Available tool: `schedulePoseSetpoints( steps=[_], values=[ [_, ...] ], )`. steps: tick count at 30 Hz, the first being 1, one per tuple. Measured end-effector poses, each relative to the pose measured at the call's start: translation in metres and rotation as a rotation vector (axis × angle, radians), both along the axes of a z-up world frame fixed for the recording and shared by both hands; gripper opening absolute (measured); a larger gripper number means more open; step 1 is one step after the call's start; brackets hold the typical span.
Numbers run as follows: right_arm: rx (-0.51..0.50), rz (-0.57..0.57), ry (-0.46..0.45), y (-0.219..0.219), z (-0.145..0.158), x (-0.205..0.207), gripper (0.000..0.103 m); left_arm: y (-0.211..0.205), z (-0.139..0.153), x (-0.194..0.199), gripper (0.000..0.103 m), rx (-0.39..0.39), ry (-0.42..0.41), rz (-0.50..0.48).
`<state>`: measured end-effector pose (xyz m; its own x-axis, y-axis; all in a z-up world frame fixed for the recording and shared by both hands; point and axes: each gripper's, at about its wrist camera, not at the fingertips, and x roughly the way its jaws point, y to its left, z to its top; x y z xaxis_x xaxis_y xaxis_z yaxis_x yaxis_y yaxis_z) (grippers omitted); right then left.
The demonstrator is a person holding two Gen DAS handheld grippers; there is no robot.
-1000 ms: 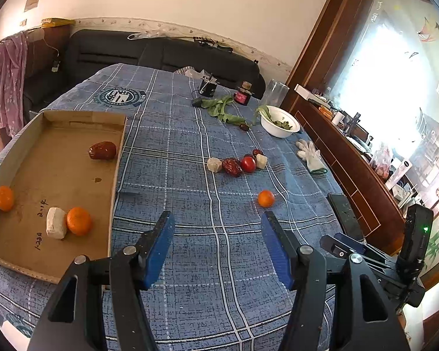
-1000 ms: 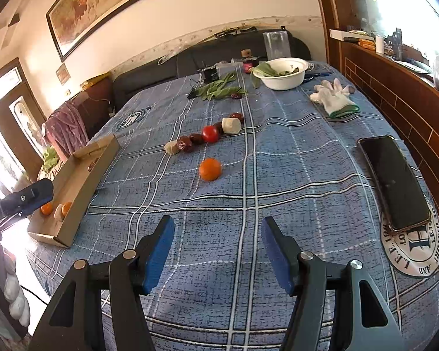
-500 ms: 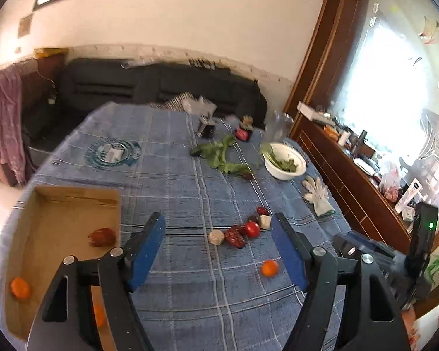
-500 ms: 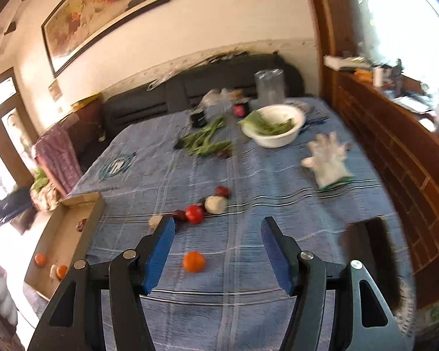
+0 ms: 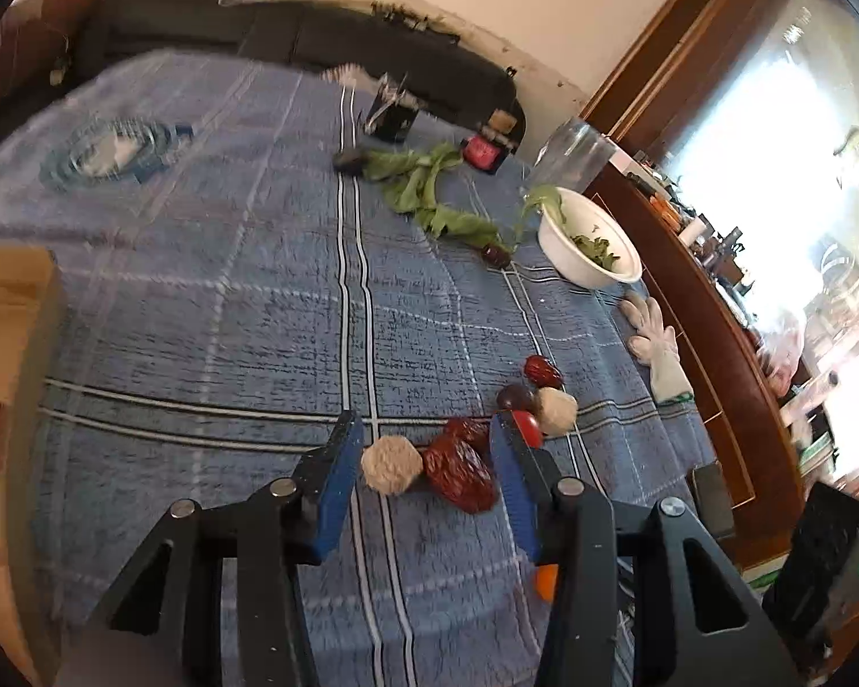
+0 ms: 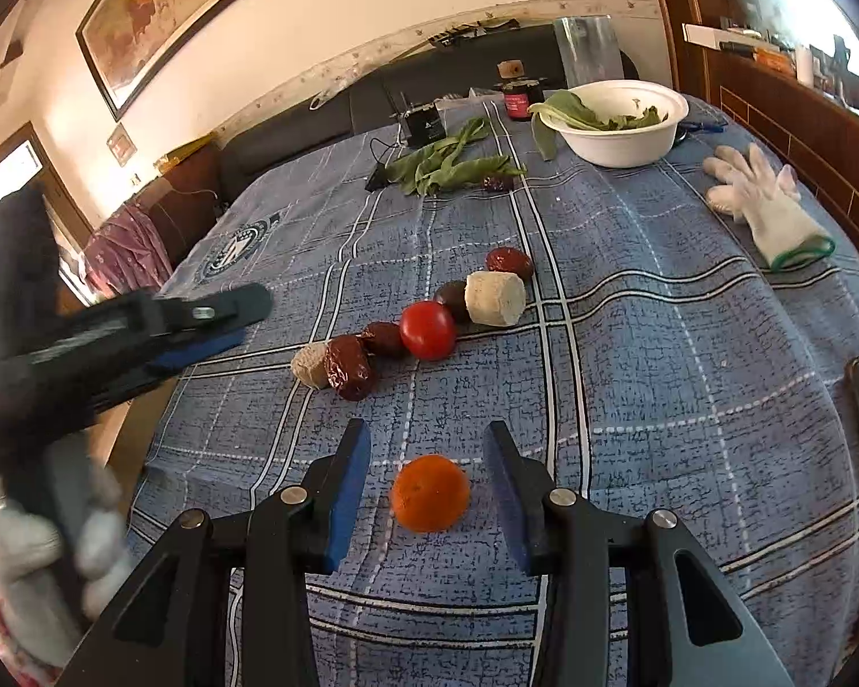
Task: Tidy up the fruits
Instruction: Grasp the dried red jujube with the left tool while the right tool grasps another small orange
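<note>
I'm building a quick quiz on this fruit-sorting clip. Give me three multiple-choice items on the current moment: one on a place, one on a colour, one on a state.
1. Where is the orange?
A. between the right gripper fingers
B. in the white bowl
C. on the glove

2. What colour is the tomato?
A. green
B. red
C. yellow

3. How does the left gripper stand?
A. shut on a leaf
B. shut on a tomato
C. open

Answers:
1 A, the orange lies on the cloth between the open blue pads.
2 B, it is glossy red.
3 C, its pads stand apart around the pale chunk and the date.
</note>
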<state>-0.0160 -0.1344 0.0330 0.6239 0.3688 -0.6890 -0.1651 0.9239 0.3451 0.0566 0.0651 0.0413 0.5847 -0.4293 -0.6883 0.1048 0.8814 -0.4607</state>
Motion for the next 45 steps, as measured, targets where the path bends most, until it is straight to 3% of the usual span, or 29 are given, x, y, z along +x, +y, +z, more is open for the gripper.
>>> schedulePoseSetpoints(
  steps=[6,12,18,23,27,31,33,36,40,42,45],
  values=[
    [0.03,0.022,0.02,-0.001,-0.009,0.003,0.045,-0.007,-0.022,0.018,0.045,0.026,0.038,-0.069],
    [0.022,0.059,0.054,0.006,-0.015,0.004,0.045,-0.019,-0.021,0.013,0.045,0.101,-0.012,-0.157],
    [-0.014,0.079,0.069,0.011,-0.021,0.002,0.045,-0.018,-0.018,0.006,0.045,0.162,-0.037,-0.166],
    [-0.109,0.088,0.043,0.025,-0.02,-0.003,0.045,-0.011,-0.02,0.006,0.046,0.209,-0.03,-0.13],
    [-0.172,0.089,0.027,0.031,-0.02,-0.004,0.044,0.008,-0.017,0.008,0.046,0.107,-0.028,-0.069],
    [-0.179,0.09,0.026,0.031,-0.021,-0.003,0.043,0.002,-0.02,0.008,0.046,0.076,-0.023,-0.085],
    [-0.175,0.089,0.028,0.03,-0.021,-0.003,0.043,-0.006,-0.009,0.0,0.046,0.047,-0.085,-0.127],
    [-0.174,0.089,0.029,0.031,-0.021,-0.004,0.043,-0.029,0.0,-0.013,0.046,0.097,-0.16,-0.211],
    [-0.183,0.094,0.03,0.031,-0.021,-0.006,0.043,-0.051,-0.023,-0.008,0.044,0.177,-0.058,-0.274],
    [-0.179,0.094,0.034,0.029,-0.021,-0.007,0.043,-0.054,-0.031,-0.005,0.043,0.177,-0.013,-0.29],
    [-0.177,0.092,0.034,0.028,-0.021,-0.008,0.043,-0.054,-0.034,-0.003,0.042,0.178,-0.019,-0.278]
  ],
)
